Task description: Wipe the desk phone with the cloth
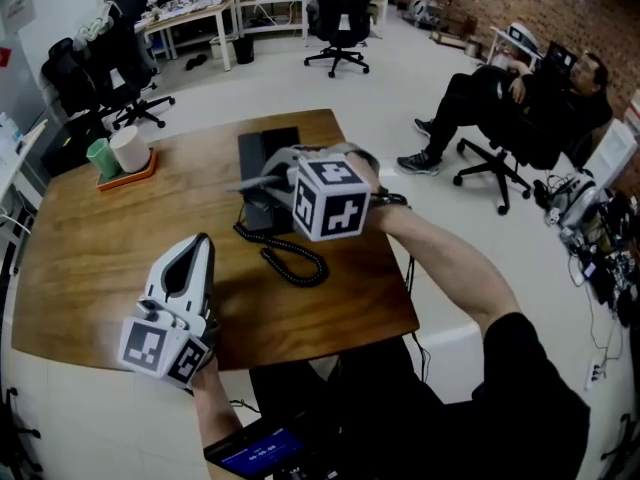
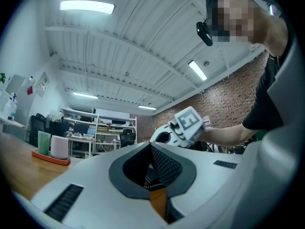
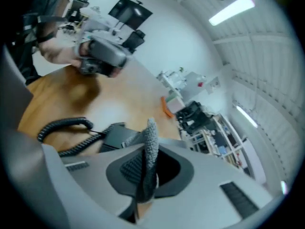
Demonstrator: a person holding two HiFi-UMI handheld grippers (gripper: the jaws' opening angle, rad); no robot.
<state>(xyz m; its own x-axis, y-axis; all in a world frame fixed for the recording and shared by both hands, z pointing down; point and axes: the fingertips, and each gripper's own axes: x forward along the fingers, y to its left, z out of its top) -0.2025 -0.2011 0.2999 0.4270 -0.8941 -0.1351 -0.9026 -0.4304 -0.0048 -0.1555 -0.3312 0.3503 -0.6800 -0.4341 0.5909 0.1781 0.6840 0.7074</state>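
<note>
The black desk phone lies on the far middle of the wooden table, its coiled cord looping toward me. My right gripper hovers over the phone, shut on a grey cloth. In the right gripper view the cloth stands pinched between the jaws of that gripper, with the phone and cord just beyond. My left gripper rests at the near left of the table, apart from the phone. Its jaws are shut with nothing between them.
An orange tray with a green cup and a white cup sits at the table's far left corner. A person sits in an office chair to the right. More chairs and shelving stand behind the table.
</note>
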